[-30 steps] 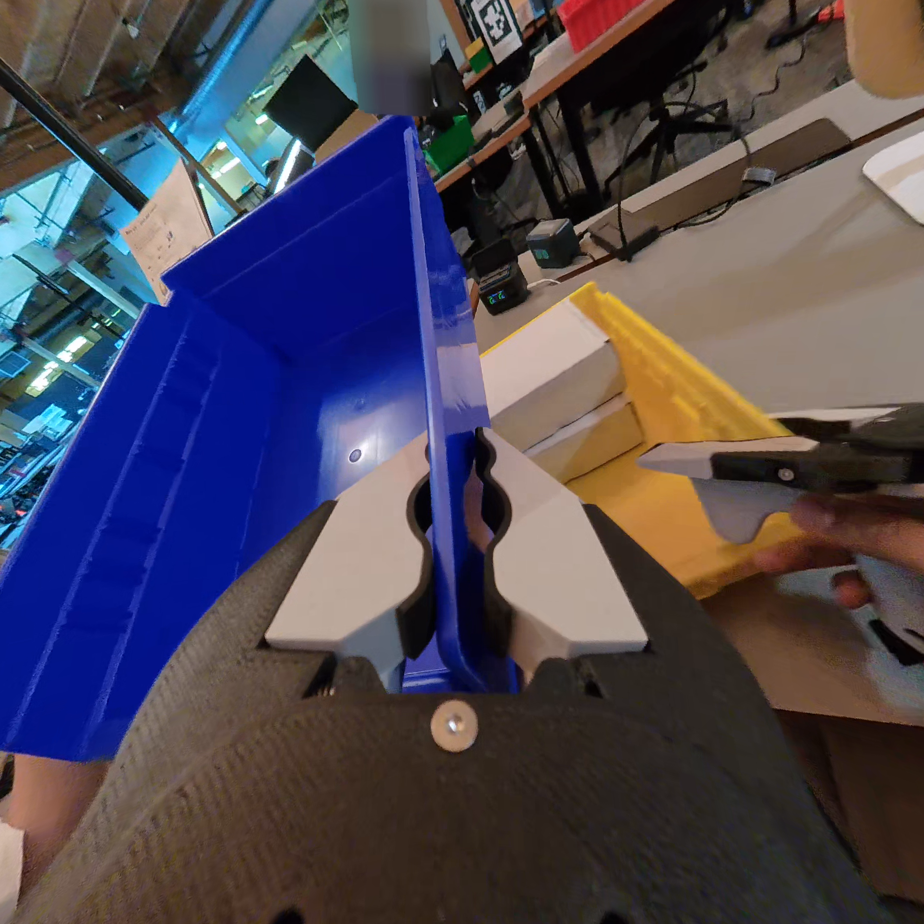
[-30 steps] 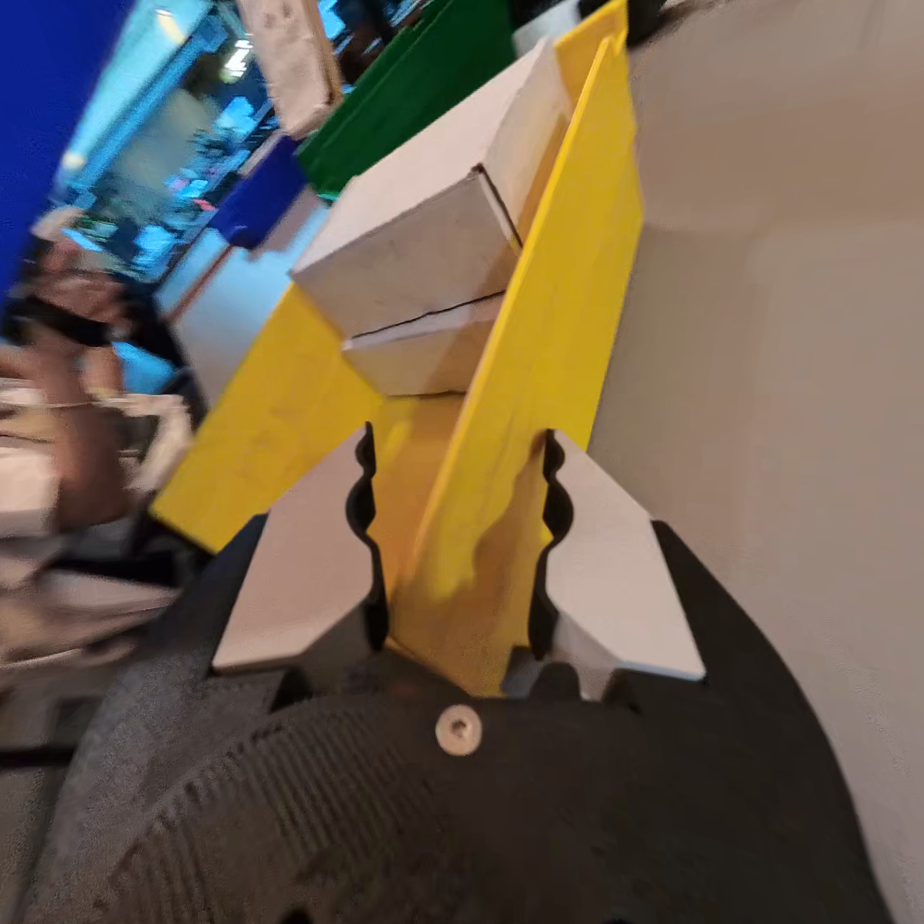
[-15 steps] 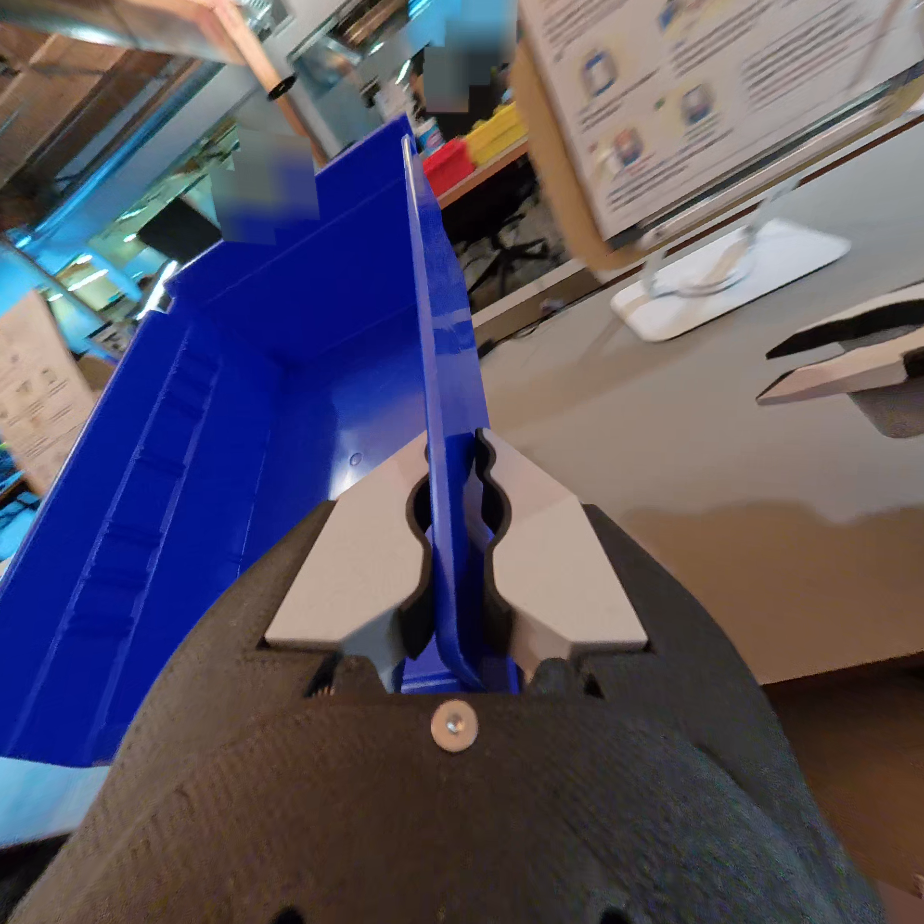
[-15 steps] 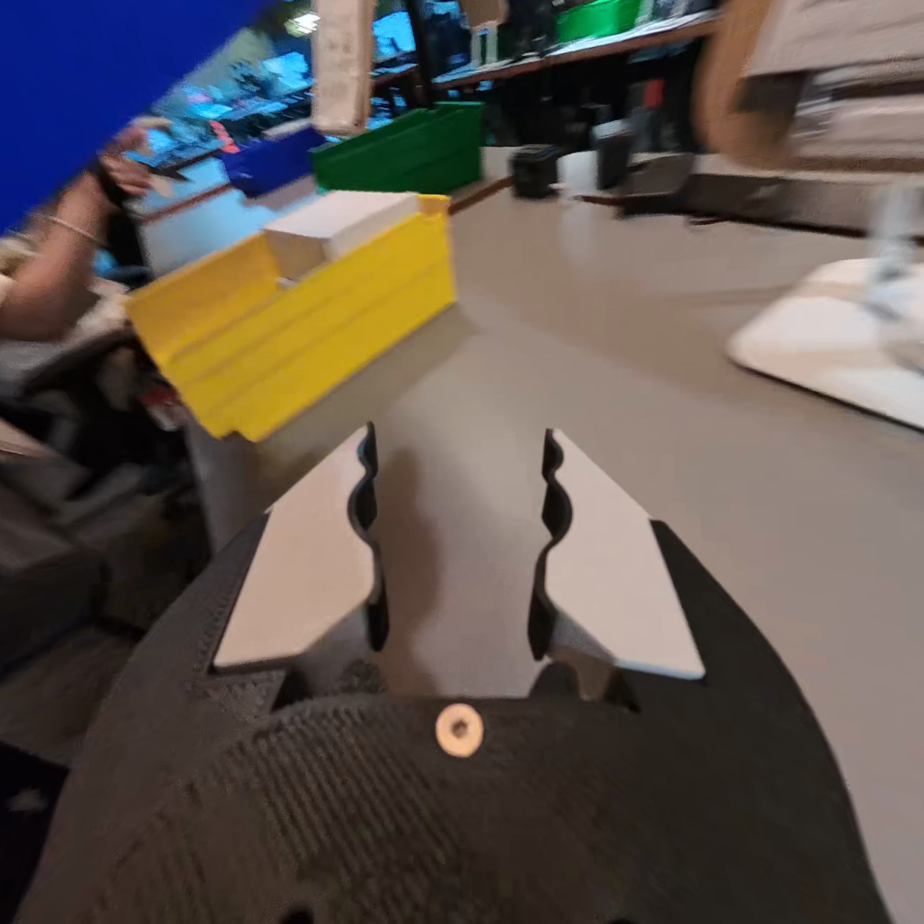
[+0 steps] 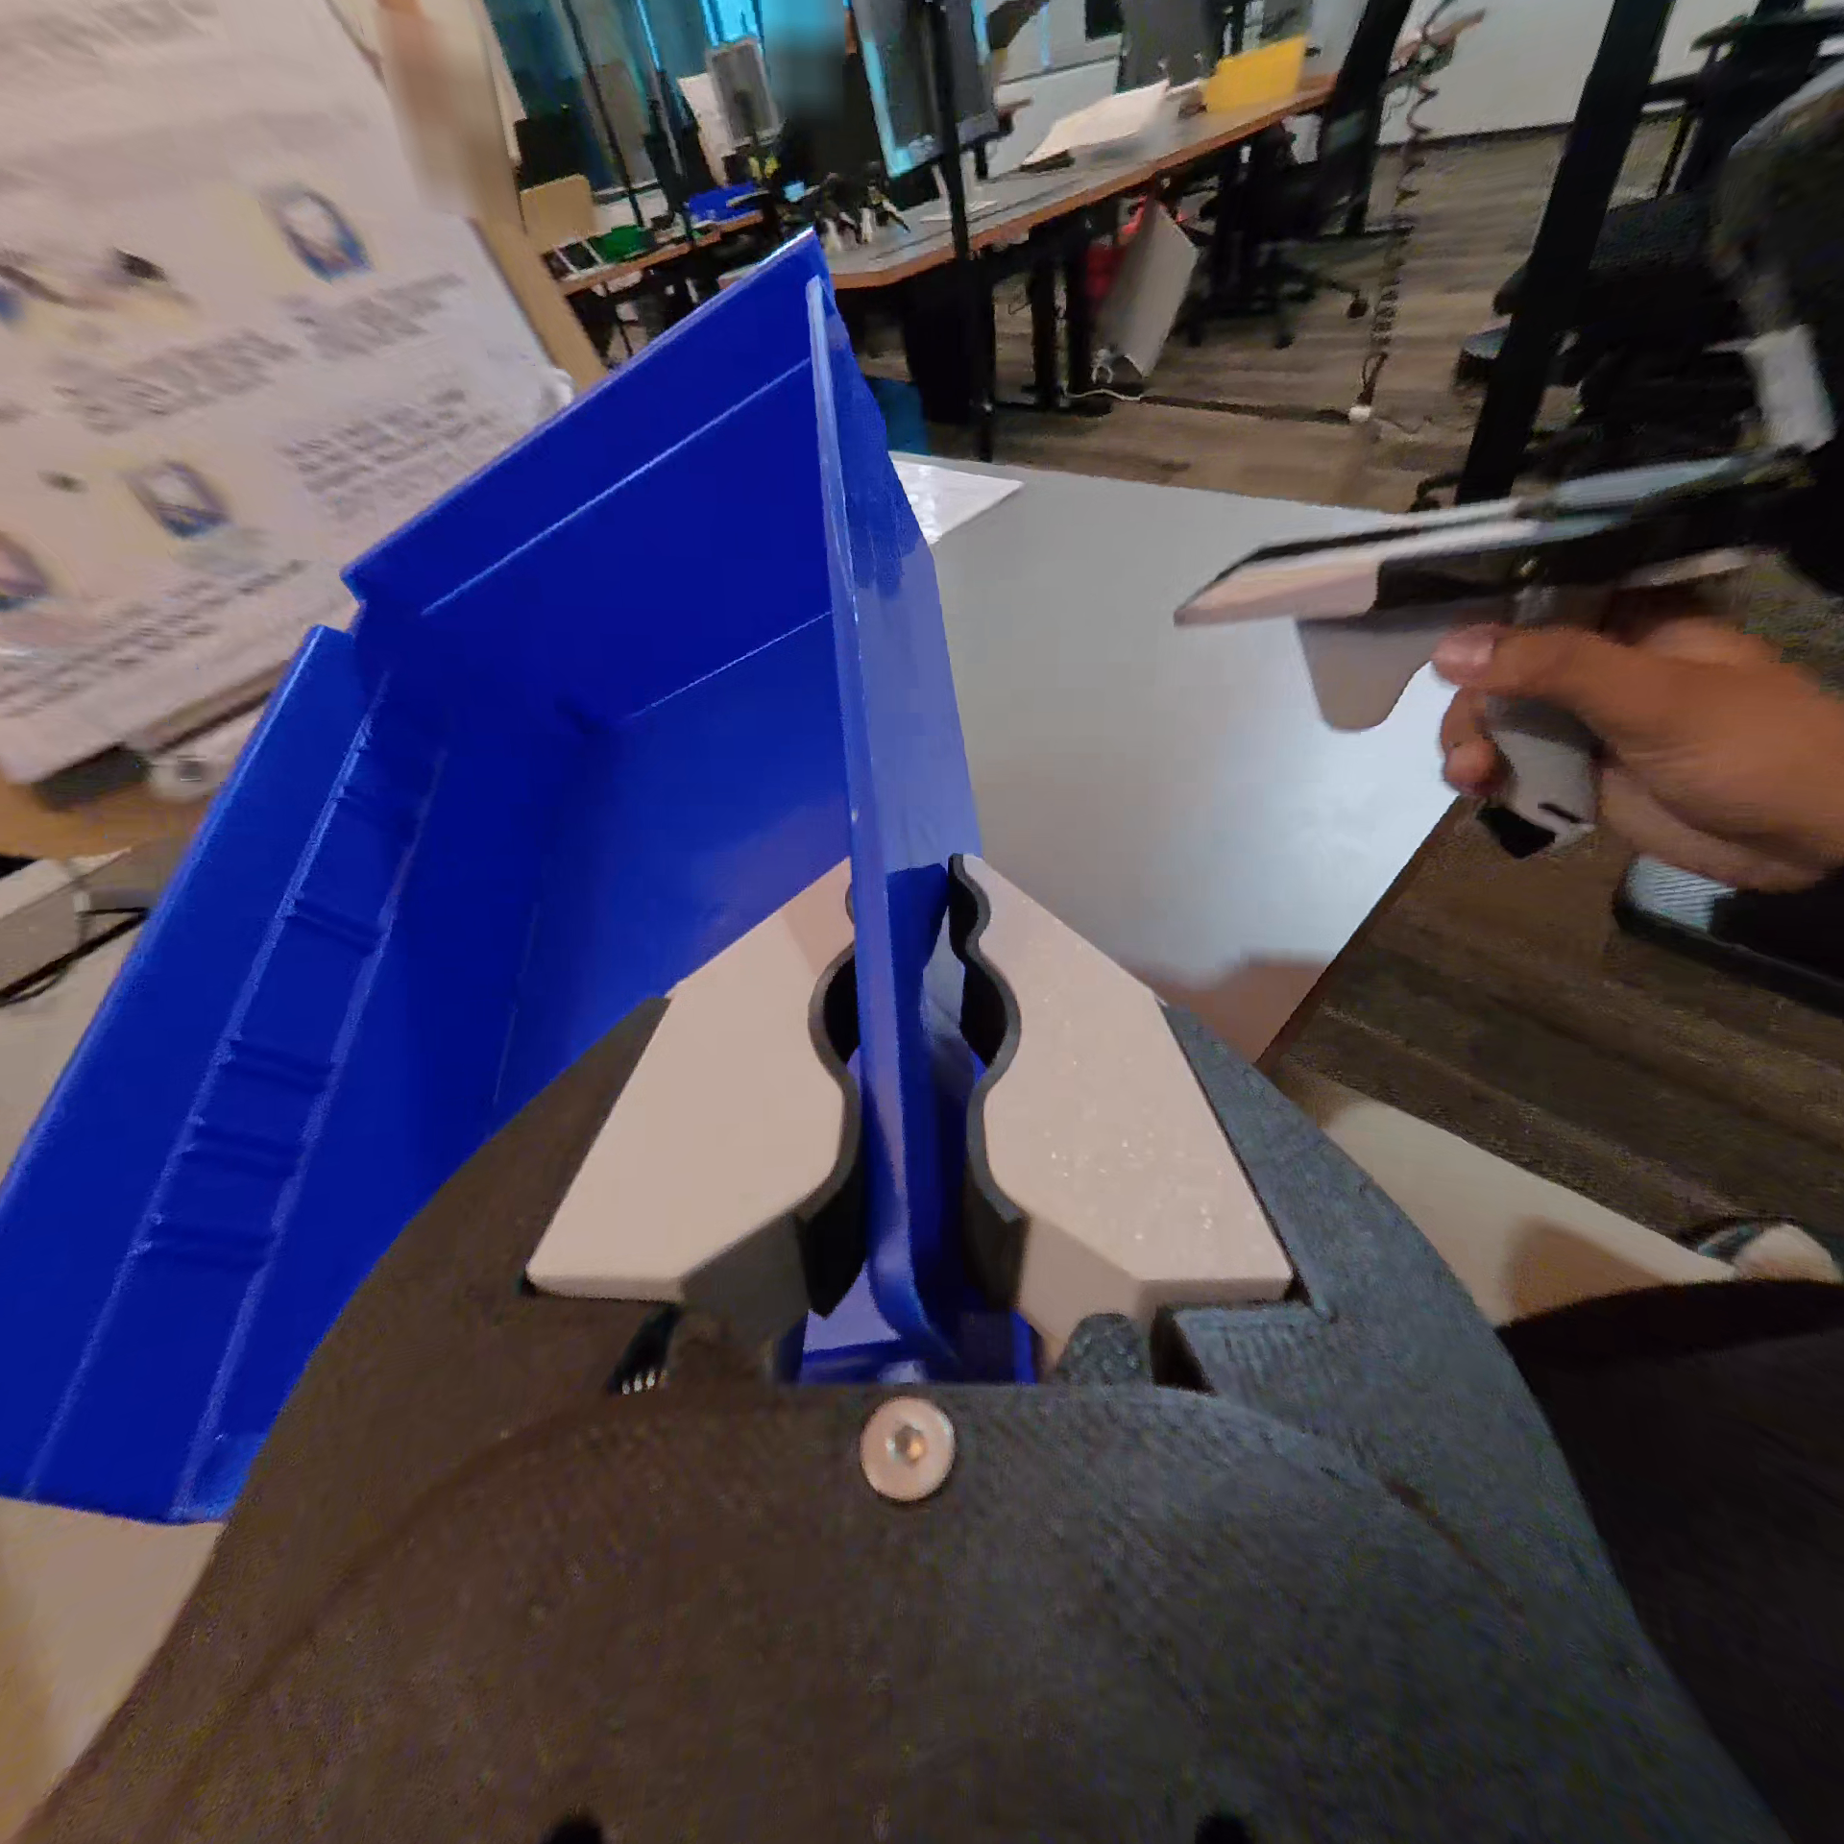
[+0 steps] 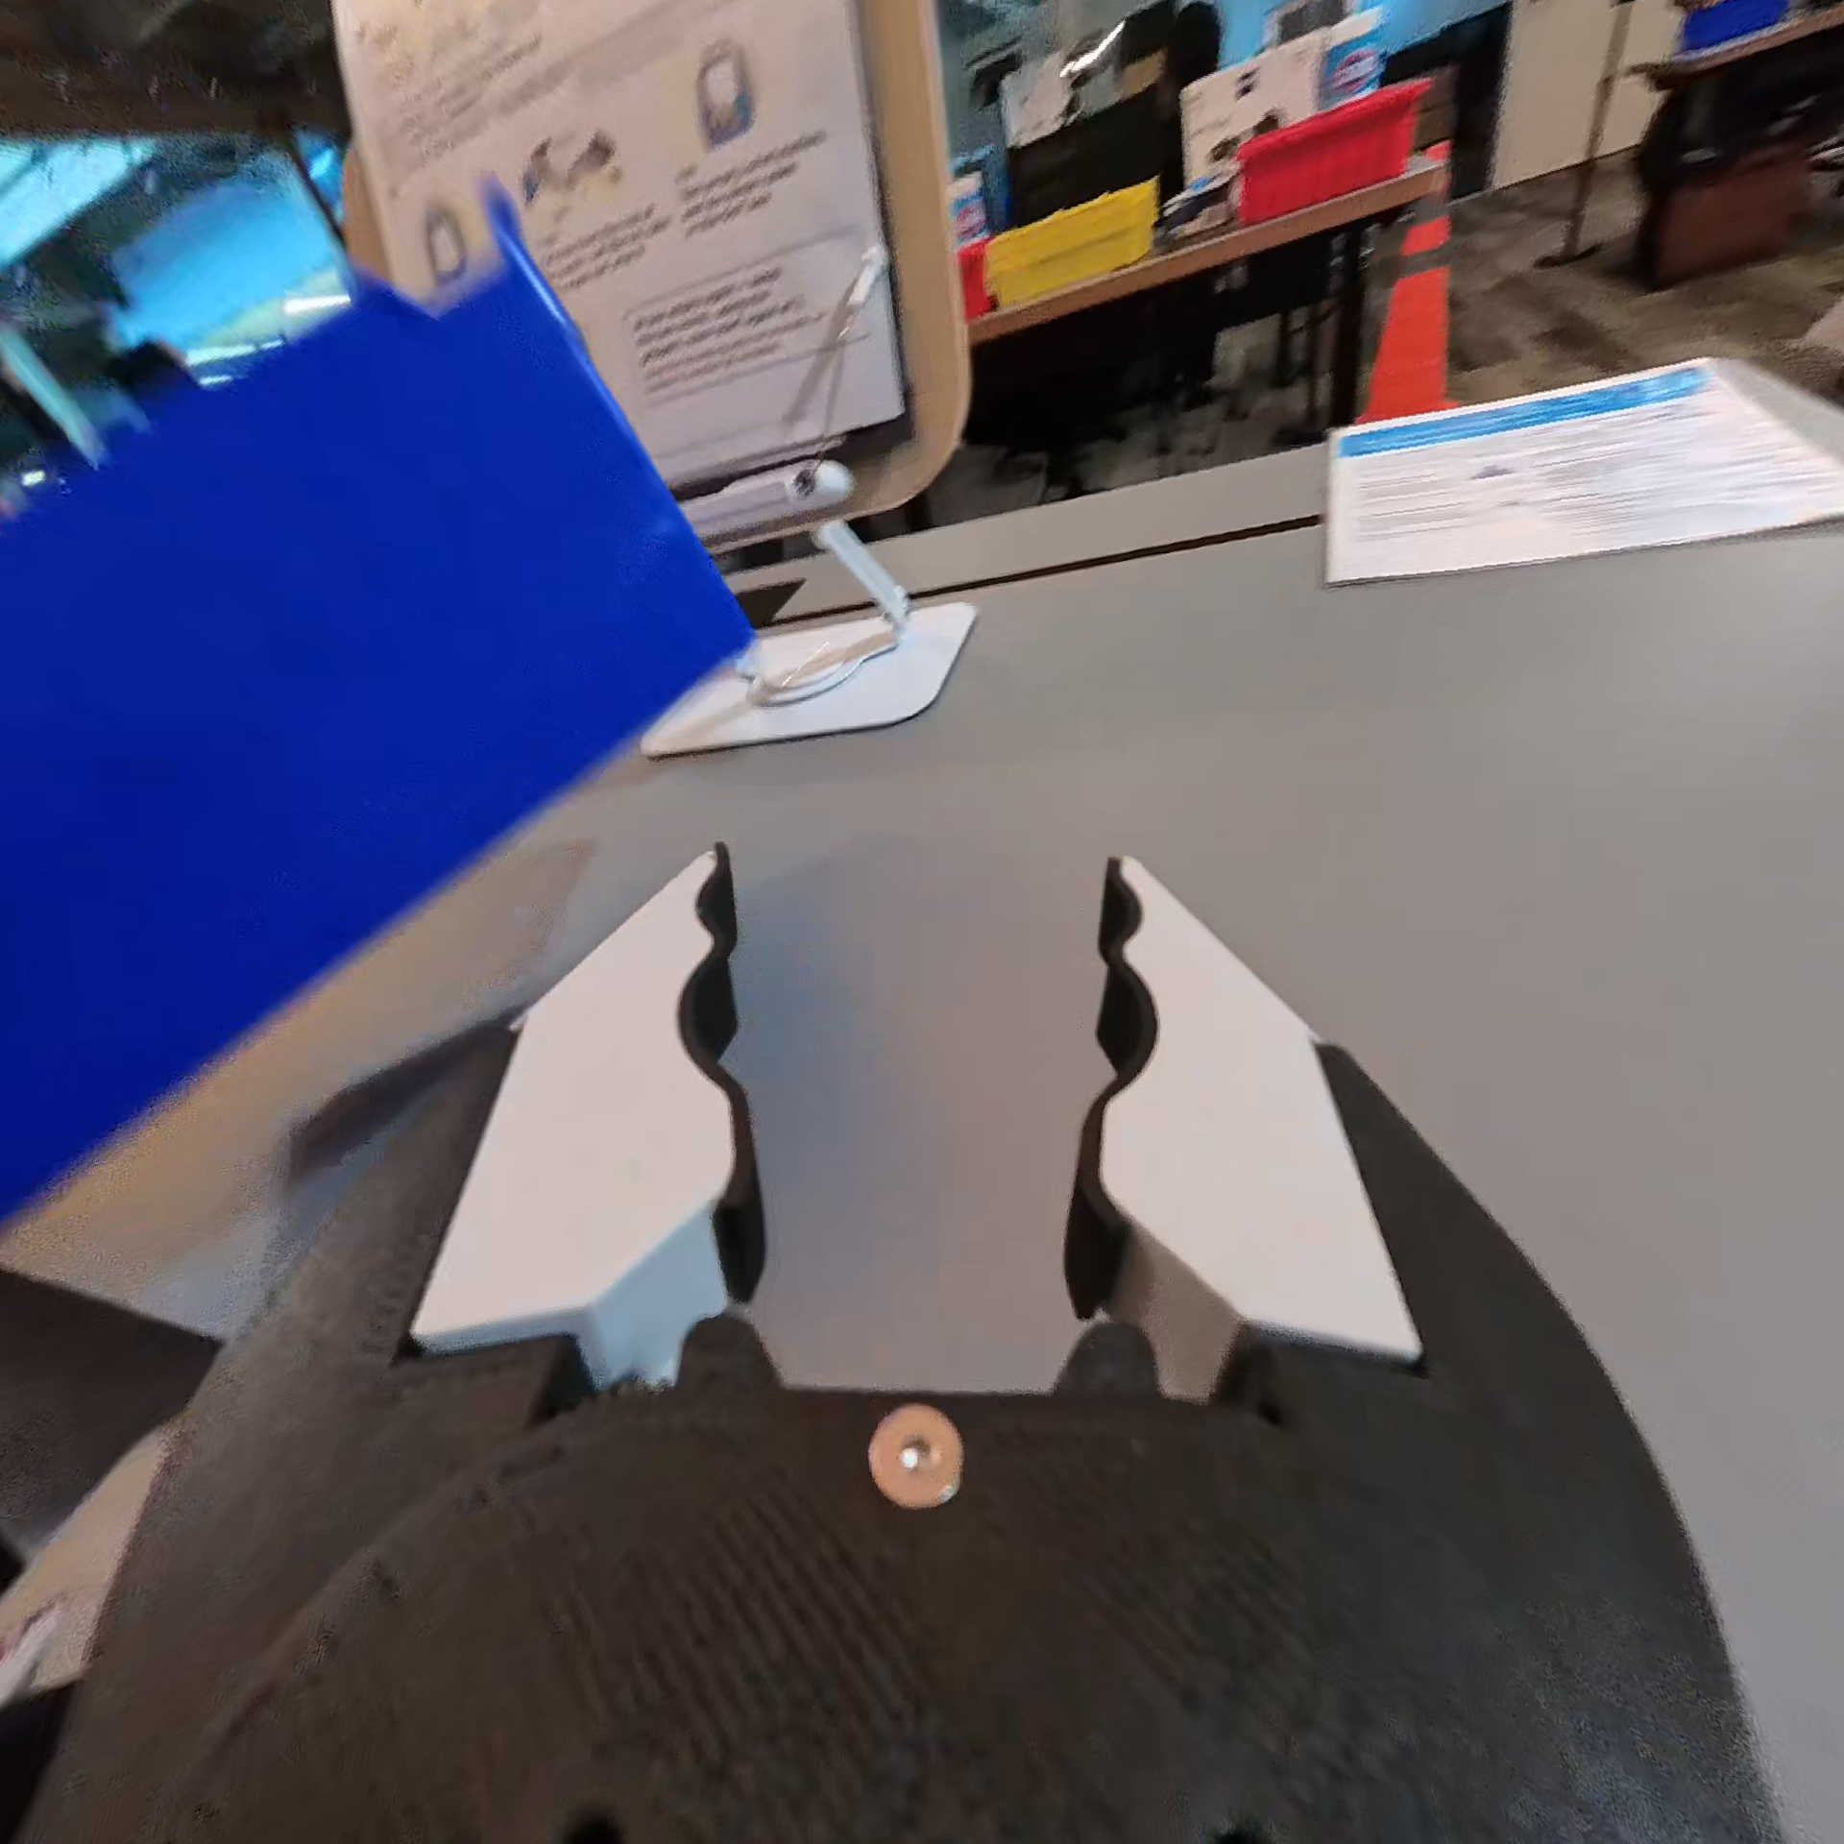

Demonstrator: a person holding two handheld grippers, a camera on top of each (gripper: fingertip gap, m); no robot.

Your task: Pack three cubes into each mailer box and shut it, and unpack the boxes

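My left gripper (image 5: 901,878) is shut on the side wall of an empty blue plastic bin (image 5: 559,758) and holds it tilted above the grey table. The bin also shows in the right wrist view (image 6: 299,718), at the left and off the table. My right gripper (image 6: 913,868) is open and empty over bare table; it also shows in the left wrist view (image 5: 1197,609), held by a hand at the right. No mailer boxes or cubes are in view now.
A poster board on a white stand (image 6: 828,679) stands at the back of the grey table (image 6: 1397,798). A printed sheet (image 6: 1577,469) lies at the back right. The table's right edge (image 5: 1367,928) drops to dark floor. Desks and chairs stand beyond.
My right gripper let go of the yellow bin holding the mailer boxes and swung right with it out of view. My left gripper swung the blue bin right, still clamped.
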